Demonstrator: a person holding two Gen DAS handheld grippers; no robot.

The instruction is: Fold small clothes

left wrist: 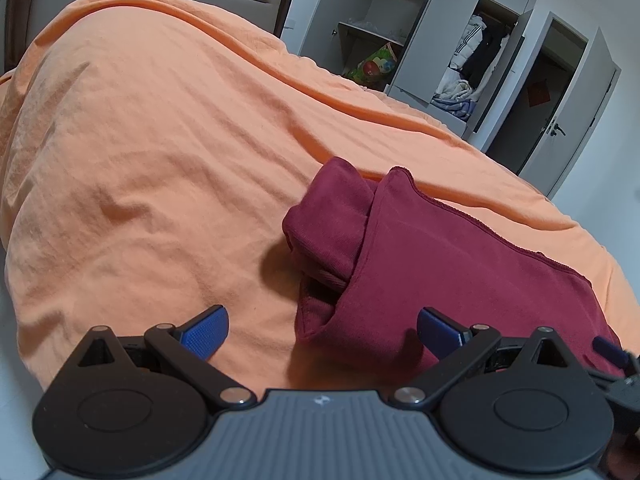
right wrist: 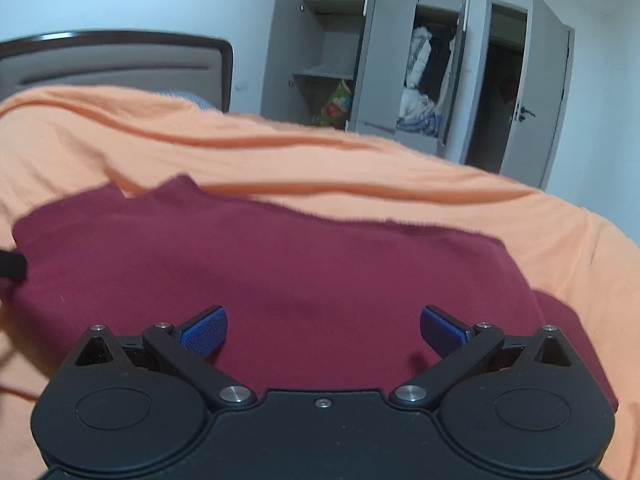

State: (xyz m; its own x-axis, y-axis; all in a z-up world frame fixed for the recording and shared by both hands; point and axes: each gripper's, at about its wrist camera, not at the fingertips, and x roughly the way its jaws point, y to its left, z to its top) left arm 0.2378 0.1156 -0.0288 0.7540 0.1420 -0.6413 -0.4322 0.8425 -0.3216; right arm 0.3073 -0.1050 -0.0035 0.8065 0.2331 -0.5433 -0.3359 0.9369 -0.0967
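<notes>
1. Garment [left wrist: 432, 256]: maroon, folded, flat on orange sheet [left wrist: 140, 140] of bed; rolled sleeve part at its L edge.
2. L gripper [left wrist: 322, 330]: jaws wide apart, empty, above garment's near L corner; blue pads [left wrist: 206, 332] clear of cloth.
3. R gripper [right wrist: 323, 330]: jaws spread wide, holding nothing, over garment's middle.
4. Bkgd: wardrobe [right wrist: 376, 60], doors open, clothes inside.

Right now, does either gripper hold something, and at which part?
Nothing is held. The left gripper and the right gripper are both open, above the red garment on the orange cover.
</notes>
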